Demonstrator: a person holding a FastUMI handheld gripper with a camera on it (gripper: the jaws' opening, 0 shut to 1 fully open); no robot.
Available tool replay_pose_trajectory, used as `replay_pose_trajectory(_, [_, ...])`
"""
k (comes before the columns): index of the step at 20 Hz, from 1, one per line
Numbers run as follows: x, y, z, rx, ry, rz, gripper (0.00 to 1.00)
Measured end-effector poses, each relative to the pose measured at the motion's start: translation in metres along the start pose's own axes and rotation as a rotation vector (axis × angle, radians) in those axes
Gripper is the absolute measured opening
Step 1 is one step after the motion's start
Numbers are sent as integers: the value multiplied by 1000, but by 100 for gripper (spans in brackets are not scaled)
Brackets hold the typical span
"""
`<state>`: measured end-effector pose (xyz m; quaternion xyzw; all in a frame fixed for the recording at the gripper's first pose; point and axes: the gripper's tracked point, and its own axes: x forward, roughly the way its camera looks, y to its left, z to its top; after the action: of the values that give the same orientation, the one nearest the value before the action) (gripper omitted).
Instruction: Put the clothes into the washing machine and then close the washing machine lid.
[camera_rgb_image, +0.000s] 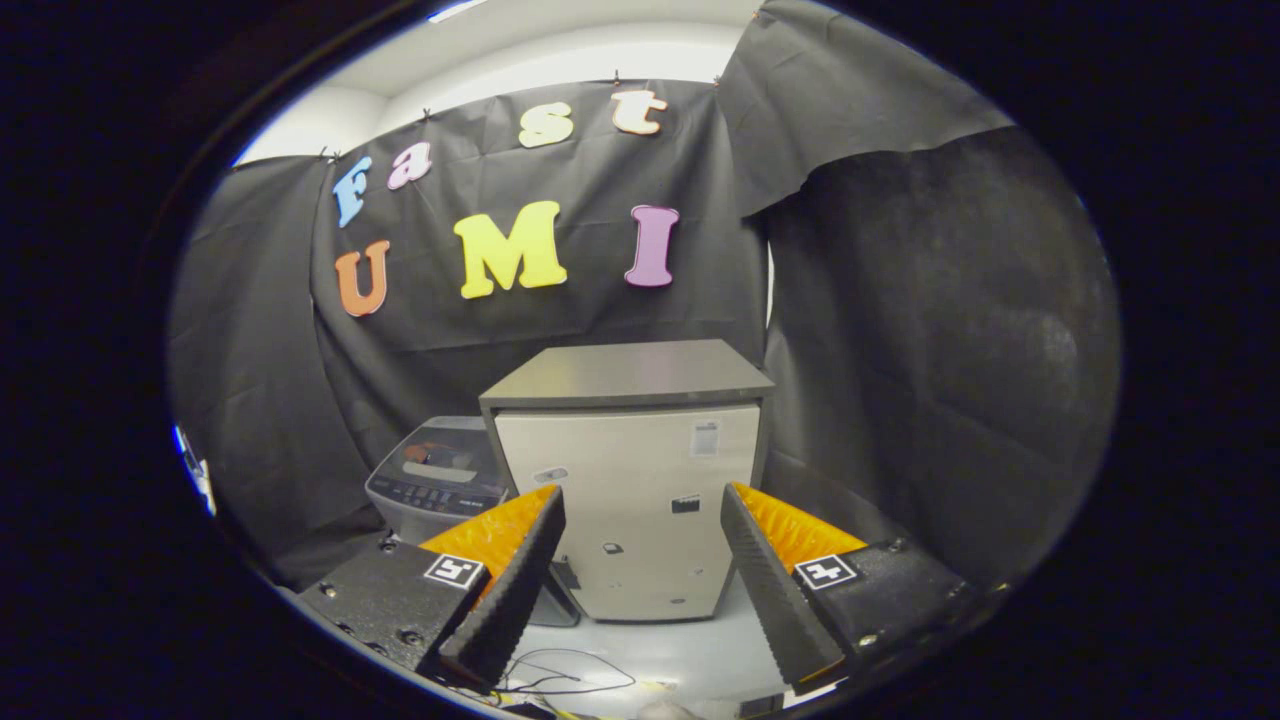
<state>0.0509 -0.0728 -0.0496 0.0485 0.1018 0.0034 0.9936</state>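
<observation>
One washing machine sat at the left, low against the black cloth wall, partly hidden behind the left finger and just beside a taller cabinet. Its lid was down and see-through, and something reddish showed faintly beneath it — too small to tell what. A row of buttons ran along its front panel; their markings were too small to read.

One grey cabinet stood in the middle, beyond the fingers, its pale front carrying roughly five small stickers — none of them legible.

The gripper was spread wide with nothing between its two fingers; each finger's mount bore one square black-and-white marker, two in all.

Below the fingers, a few thin wires lay looped on the white floor. At the right hung more black cloth, one panel folded over at its top corner.
</observation>
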Motion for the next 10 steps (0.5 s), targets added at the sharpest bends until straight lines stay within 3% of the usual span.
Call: replay_pose_trajectory(10, [-17, 5, 10, -25, -16, 20, 98])
